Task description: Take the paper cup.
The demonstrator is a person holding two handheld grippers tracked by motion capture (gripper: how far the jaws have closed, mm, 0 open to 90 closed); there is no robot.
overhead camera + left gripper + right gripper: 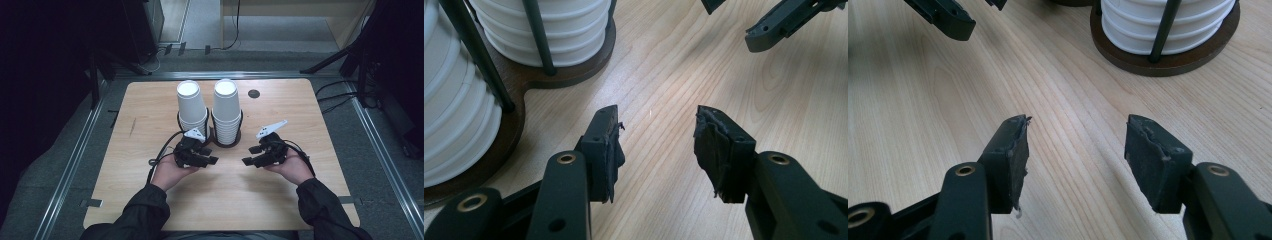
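Two tall stacks of white paper cups, left stack (pixel 190 105) and right stack (pixel 226 107), stand in a dark wooden holder (pixel 227 144) with thin black rods at the table's middle. Just in front of it, my left gripper (pixel 212 156) and right gripper (pixel 249 155) face each other low over the wood. The left gripper view has my left gripper (pixel 657 117) open over bare wood, with the cups (pixel 454 125) and holder base (pixel 574 75) at upper left. In the right gripper view my right gripper (pixel 1075 122) is open too, nothing between its pads, and the cups (pixel 1168 20) are at upper right.
The light wooden table (pixel 150 100) has a small black round disc (pixel 254 93) behind the right stack. Metal rails and dark floor surround the table, with cables at the right. The person's dark sleeves come in at the front edge.
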